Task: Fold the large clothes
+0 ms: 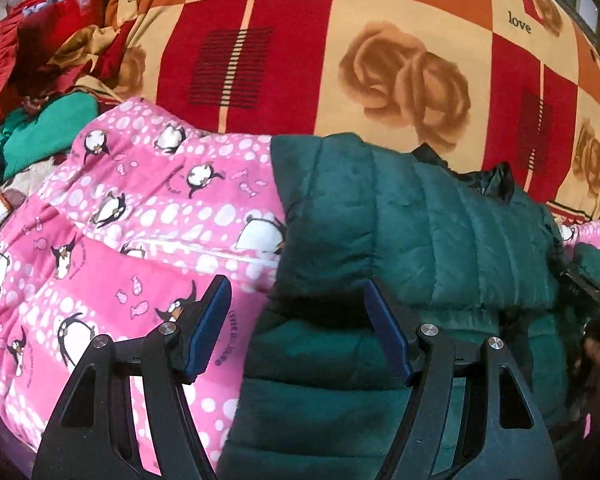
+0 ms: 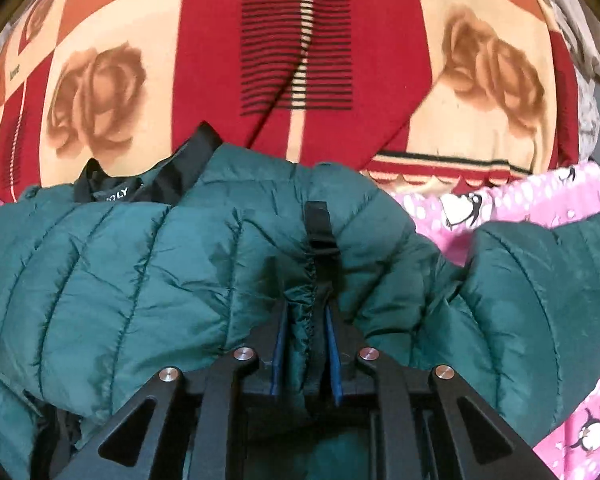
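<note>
On the pink quilt [image 1: 112, 208] (bedspread [image 1: 300, 40] beyond), jacket [image 2: 120, 280] hem pinched.

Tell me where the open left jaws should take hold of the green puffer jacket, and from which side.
Probably grip the jacket at its folded left edge, coming from the pink penguin blanket side. That puffy edge stands raised, right ahead of the left gripper.

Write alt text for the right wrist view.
The right hand-held gripper is shut on a gathered fold of a dark green puffer jacket. The jacket lies on a pink penguin-print quilt, with a red and cream rose-patterned blanket behind.
</note>
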Demonstrator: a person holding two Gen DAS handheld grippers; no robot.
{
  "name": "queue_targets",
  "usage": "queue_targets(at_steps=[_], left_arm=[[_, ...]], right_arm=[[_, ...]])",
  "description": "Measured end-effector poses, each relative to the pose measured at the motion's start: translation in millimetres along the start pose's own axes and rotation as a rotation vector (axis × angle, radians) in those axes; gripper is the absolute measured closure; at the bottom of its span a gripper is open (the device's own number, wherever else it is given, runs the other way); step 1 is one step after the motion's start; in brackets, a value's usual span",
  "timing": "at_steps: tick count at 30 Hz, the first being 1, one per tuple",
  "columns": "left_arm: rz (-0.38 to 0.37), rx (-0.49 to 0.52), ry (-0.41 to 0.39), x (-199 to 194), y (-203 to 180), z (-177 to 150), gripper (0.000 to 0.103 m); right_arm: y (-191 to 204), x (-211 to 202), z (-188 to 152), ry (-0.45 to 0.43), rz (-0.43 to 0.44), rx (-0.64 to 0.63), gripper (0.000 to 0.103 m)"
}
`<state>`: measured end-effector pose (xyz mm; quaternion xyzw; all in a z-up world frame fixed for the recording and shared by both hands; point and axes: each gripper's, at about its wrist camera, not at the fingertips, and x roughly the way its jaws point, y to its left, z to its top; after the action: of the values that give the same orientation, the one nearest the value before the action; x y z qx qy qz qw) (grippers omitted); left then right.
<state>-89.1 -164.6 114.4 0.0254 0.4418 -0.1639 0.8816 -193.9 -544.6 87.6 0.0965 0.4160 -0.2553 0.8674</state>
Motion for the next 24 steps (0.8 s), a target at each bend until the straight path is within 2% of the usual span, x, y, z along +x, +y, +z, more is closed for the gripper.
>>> queue_targets(at_steps=[1,2,3,4,8,10,12,18,21,24], left_arm=[[-0.005,-0.003,-0.008,-2,-1,2,0.034],[-0.012,-0.007,-0.017,-3,-3,5,0.034],[-0.019,-0.011,-0.025,-5,-5,8,0.034],[-0.026,-0.015,-0.033,-5,-8,12,0.034],[-0.042,-0.02,-0.029,10,-23,26,0.034],[-0.065,-0.039,-0.033,20,-30,31,0.034],[-0.061,-0.045,-0.033,29,-37,33,0.034],[0.01,0.003,-0.011,62,-51,28,0.032],[0.016,0.03,-0.03,66,-54,22,0.025],[0.03,0.052,-0.034,71,-58,18,0.024]], right_arm=[[-3,-4,2,0.009,0.009,0.015,0.074],[-6,-7,2,0.015,0.005,0.03,0.052],[-10,-15,3,0.009,0.013,0.058,0.037],[-13,-25,4,-0.011,0.043,0.088,0.034],[6,-49,10,-0.034,0.182,0.093,0.033],[26,-49,13,-0.02,0.257,0.058,0.033],[44,-42,16,-0.005,0.287,0.03,0.033],[86,-9,17,0.007,0.284,-0.036,0.033],[90,10,14,0.01,0.231,-0.056,0.032],[82,19,16,0.022,0.229,-0.023,0.032]])
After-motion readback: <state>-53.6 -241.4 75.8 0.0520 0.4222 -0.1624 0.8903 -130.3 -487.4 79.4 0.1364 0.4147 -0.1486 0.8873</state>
